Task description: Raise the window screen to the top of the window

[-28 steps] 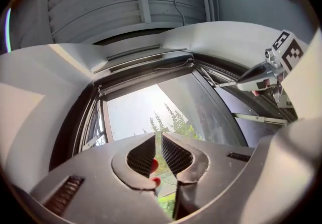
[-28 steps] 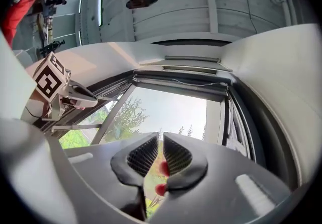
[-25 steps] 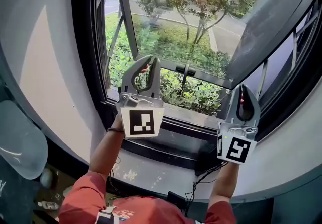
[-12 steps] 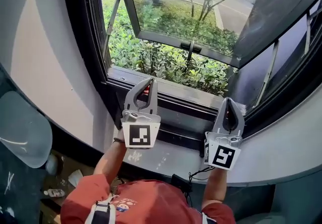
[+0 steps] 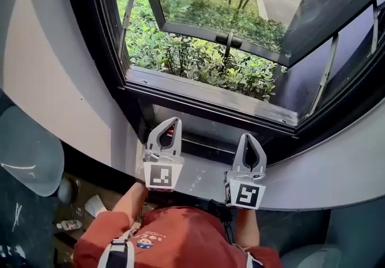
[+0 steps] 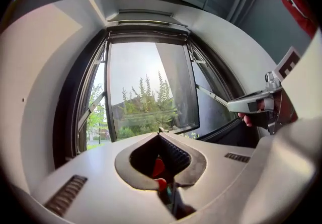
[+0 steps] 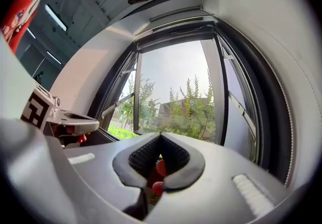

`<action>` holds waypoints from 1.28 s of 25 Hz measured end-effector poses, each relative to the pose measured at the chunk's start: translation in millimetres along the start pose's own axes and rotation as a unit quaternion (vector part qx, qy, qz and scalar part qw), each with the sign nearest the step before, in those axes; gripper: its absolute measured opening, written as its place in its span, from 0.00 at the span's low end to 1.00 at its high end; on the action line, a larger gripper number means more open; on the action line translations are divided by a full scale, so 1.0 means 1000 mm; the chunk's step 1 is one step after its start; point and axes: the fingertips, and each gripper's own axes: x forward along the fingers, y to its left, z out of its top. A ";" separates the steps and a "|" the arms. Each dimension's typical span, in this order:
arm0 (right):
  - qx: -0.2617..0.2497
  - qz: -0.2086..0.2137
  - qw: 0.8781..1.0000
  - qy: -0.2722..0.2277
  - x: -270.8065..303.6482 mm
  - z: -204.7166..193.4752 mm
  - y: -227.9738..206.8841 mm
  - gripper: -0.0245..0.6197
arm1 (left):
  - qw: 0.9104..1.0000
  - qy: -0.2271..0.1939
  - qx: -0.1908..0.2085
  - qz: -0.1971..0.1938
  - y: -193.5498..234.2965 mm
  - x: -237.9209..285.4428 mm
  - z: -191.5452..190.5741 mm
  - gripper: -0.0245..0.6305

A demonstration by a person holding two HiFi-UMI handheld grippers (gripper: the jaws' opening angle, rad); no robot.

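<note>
Window screen [image 6: 146, 34] hard to make out, apparently drawn up at head of frame [image 5: 81, 32]; top cut off in head view. Left gripper [image 5: 174, 121] and right gripper [image 5: 249, 137]: jaws pressed together, empty, below sill [image 5: 210, 97].

A pale grey sill [image 5: 301, 187] curves along under the black window frame [image 5: 210, 113]. At the sill's near edge something dark [image 5: 212, 205] pokes out (a cable or plug, too hidden to tell). Down at the left, the brownish floor [image 5: 81, 217] carries a crumpled white scrap [image 5: 94, 205], a small bottle [image 5: 65, 225] lying on its side, and a grey round thing [image 5: 63, 191].
</note>
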 end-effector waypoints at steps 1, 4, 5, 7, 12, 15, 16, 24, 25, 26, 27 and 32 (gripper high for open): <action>0.004 0.001 1.000 0.005 -0.003 -0.004 0.001 0.05 | 1.000 0.008 -0.008 0.001 -0.001 -0.004 -0.006 0.05; 0.013 -0.001 1.000 0.012 -0.011 -0.012 0.001 0.05 | 1.000 0.018 -0.015 -0.002 -0.007 -0.012 -0.015 0.05; 0.015 -0.003 1.000 0.013 -0.012 -0.014 0.000 0.05 | 1.000 0.019 -0.019 -0.002 -0.008 -0.013 -0.016 0.05; 0.021 -0.005 1.000 0.015 -0.013 -0.018 0.001 0.05 | 1.000 0.019 -0.024 0.000 -0.006 -0.016 -0.016 0.05; 0.027 -0.006 1.000 0.014 -0.013 -0.022 0.003 0.05 | 1.000 0.015 -0.020 0.004 -0.004 -0.018 -0.014 0.05; 0.027 -0.008 1.000 0.010 -0.012 -0.021 0.003 0.05 | 1.000 0.013 -0.017 0.005 -0.002 -0.016 -0.012 0.05; 0.024 -0.009 1.000 0.011 -0.012 -0.021 0.003 0.05 | 1.000 0.010 -0.014 0.005 -0.002 -0.016 -0.011 0.05; 0.011 -0.007 1.000 0.014 -0.009 -0.021 0.003 0.05 | 1.000 0.001 -0.021 0.005 0.000 -0.012 -0.009 0.05; 0.007 -0.005 1.000 0.016 -0.008 -0.022 0.004 0.05 | 1.000 0.000 -0.020 0.005 0.000 -0.012 -0.009 0.05; 0.005 -0.004 1.000 0.017 -0.008 -0.022 0.004 0.05 | 1.000 -0.002 -0.019 0.005 0.000 -0.011 -0.009 0.05; 0.003 -0.003 1.000 0.018 -0.007 -0.023 0.004 0.05 | 1.000 -0.003 -0.018 0.004 0.000 -0.011 -0.009 0.05; 0.002 -0.003 1.000 0.018 -0.005 -0.022 0.005 0.05 | 1.000 -0.003 -0.016 0.000 -0.002 -0.009 -0.009 0.05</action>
